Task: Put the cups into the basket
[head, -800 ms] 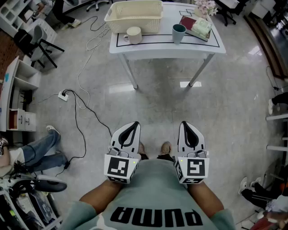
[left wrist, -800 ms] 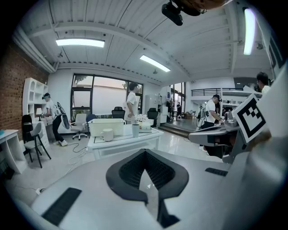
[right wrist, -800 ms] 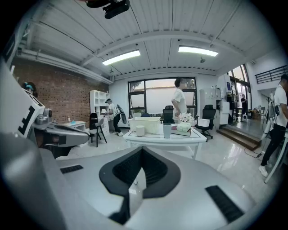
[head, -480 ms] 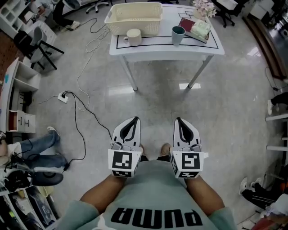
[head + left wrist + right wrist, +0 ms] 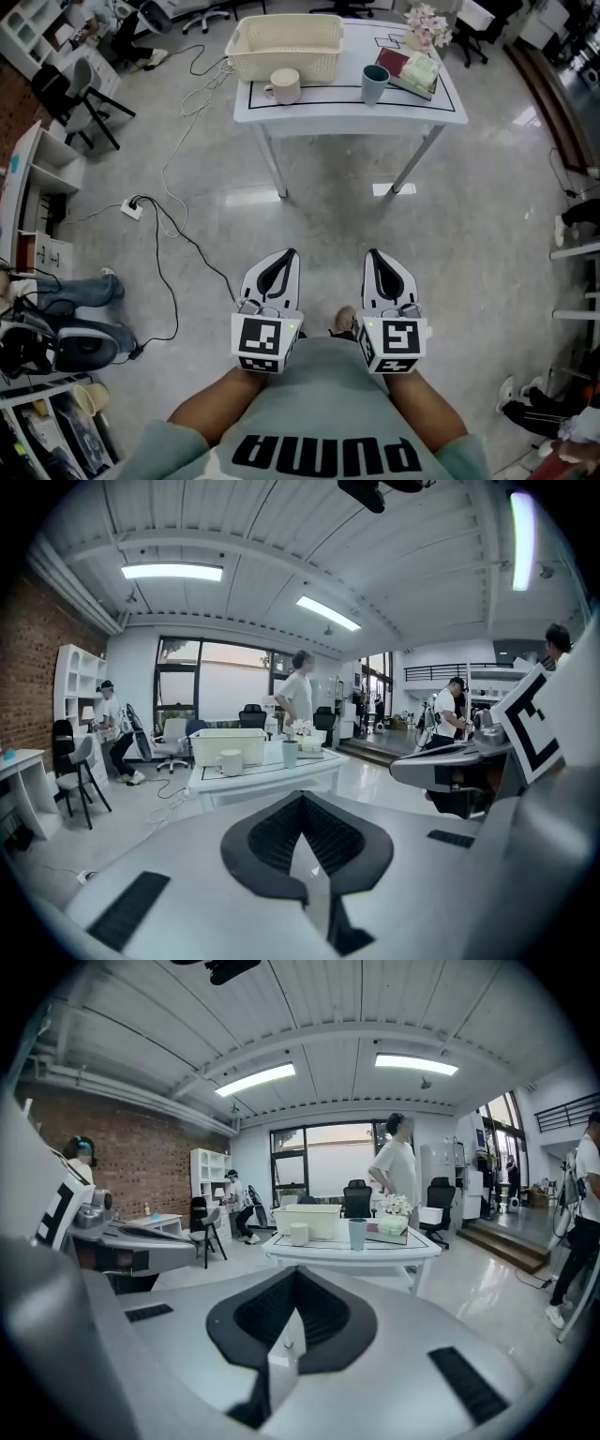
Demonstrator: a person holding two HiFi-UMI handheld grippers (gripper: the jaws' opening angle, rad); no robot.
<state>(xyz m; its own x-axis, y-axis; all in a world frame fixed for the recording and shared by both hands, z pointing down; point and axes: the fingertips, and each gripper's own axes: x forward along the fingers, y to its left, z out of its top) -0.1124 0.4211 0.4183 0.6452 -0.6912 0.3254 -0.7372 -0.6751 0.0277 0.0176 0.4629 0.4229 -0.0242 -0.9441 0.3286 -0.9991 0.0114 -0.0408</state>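
We stand back from the white desk point(image 5: 347, 105) with the left gripper point(image 5: 279, 267) and the right gripper point(image 5: 380, 267) held side by side over the pale floor point(image 5: 328, 216), each with its jaws pressed together and nothing between them. Both cups stand on the desk, well apart from the grippers and outside the basket point(image 5: 281, 61). The cream cup point(image 5: 284, 86) is just in front of the basket, and the teal cup point(image 5: 374, 84) stands further right, beside a stack of books point(image 5: 412, 67). A power strip point(image 5: 131, 207) lies on the floor to our left.
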